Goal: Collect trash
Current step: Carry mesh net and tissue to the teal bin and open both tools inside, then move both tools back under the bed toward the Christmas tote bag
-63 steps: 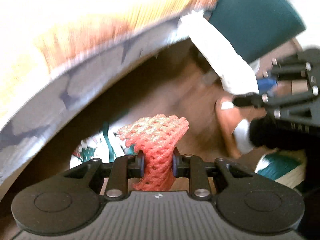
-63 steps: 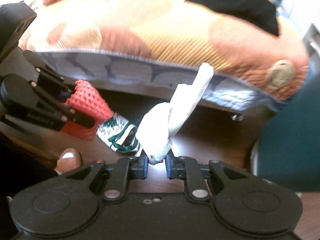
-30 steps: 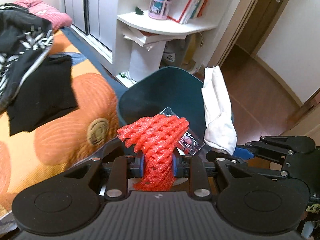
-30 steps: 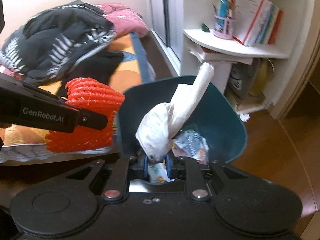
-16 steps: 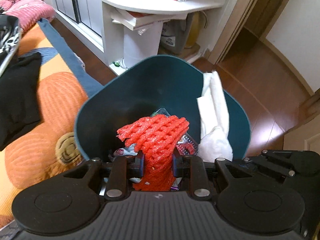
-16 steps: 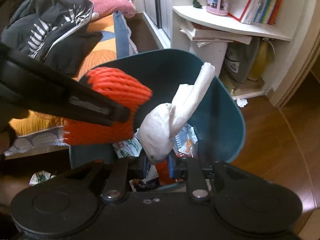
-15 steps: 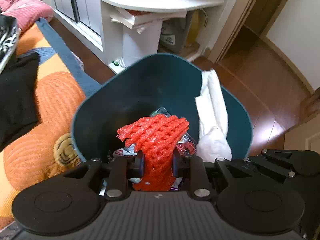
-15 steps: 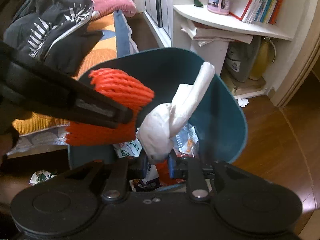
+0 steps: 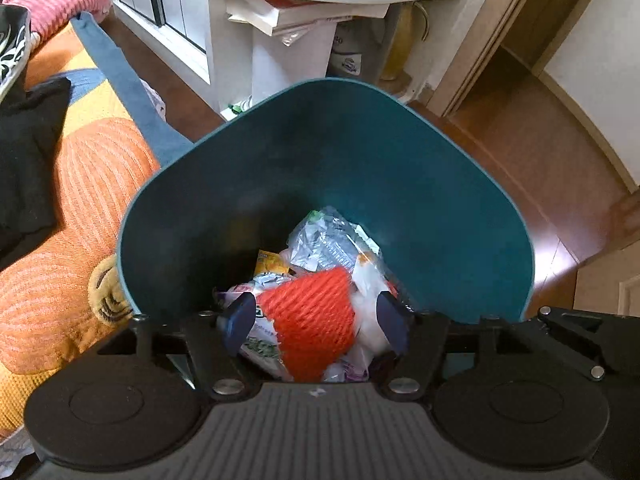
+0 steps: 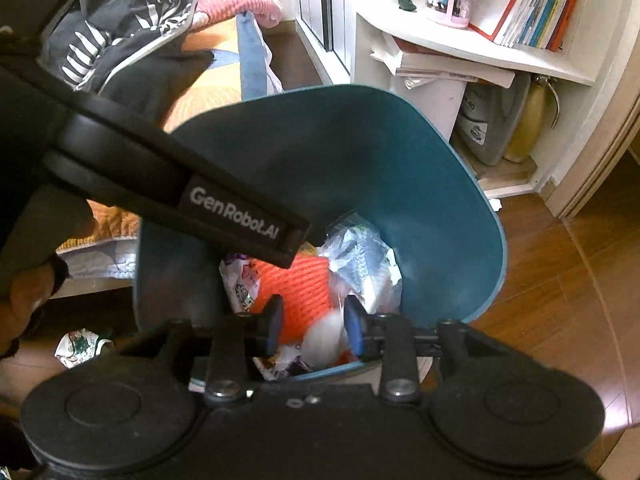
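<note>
We hold both tongs spread over the smooth teal bin [image 9: 460, 200], left tongs [image 9: 316, 322], right tongs [image 10: 310, 326], ribbed red foam net [image 9: 312, 320], soft white tissue wad [image 10: 324, 338], crinkled wrappers [image 9: 328, 240] within curved walls.

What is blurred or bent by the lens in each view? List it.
Left wrist view: the red net between the open left claw is smeared by motion; the bin rim and floor bow from fisheye. Right wrist view: the white wad between the open right claw is a soft blur; the shelf curves; corners go dark.
</note>
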Demonstrator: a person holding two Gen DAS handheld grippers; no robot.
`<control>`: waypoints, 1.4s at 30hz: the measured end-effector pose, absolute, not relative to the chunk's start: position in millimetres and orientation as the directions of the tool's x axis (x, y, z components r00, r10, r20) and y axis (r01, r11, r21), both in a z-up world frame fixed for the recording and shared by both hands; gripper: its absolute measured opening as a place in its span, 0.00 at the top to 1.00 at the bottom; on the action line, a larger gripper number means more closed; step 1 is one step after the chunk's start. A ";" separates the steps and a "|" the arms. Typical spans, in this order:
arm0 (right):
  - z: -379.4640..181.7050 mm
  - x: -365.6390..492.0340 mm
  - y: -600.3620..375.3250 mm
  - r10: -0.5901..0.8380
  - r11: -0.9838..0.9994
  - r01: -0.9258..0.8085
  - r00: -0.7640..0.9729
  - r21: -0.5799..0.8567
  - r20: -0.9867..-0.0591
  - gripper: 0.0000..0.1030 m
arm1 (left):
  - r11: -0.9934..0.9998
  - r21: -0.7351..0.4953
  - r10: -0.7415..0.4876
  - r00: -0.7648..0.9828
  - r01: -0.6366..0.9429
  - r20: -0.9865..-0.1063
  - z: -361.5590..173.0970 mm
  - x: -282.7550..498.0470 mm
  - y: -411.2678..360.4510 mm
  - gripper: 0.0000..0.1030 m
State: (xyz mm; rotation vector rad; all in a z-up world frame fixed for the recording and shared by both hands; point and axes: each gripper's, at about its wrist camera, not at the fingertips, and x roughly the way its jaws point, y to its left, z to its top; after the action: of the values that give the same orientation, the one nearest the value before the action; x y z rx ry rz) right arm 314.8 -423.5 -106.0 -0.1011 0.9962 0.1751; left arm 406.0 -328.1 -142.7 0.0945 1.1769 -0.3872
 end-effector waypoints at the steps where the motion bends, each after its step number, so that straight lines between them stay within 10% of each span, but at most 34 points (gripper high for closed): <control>1: -103.2 312.4 -423.2 0.102 0.982 -0.191 0.536 -0.002 -0.838 0.61 | 0.929 -0.129 -0.249 0.330 0.346 -0.911 -140.1 404.5 -327.3 0.36; 19: -32.5 260.7 -394.2 0.180 0.977 -0.205 0.619 0.063 -0.764 0.53 | 0.924 -0.126 -0.291 0.452 0.360 -0.843 -55.7 329.1 -267.0 0.36; 29: -1.1 231.3 -332.5 0.298 0.937 -0.337 0.624 0.096 -0.722 0.53 | 0.940 -0.125 -0.286 0.536 0.317 -0.794 -13.2 270.6 -183.8 0.18; 42: -72.8 218.8 -189.8 0.448 0.804 -0.570 0.395 0.169 -0.802 0.53 | 0.988 -0.132 -0.151 0.525 0.074 -0.838 -64.7 230.4 -17.9 0.12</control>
State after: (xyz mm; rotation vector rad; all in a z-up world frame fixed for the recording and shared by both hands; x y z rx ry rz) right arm 218.8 -189.8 -72.8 -0.1412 0.9692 0.6484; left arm 230.4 -17.9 -64.7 -0.0830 1.0100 -0.1351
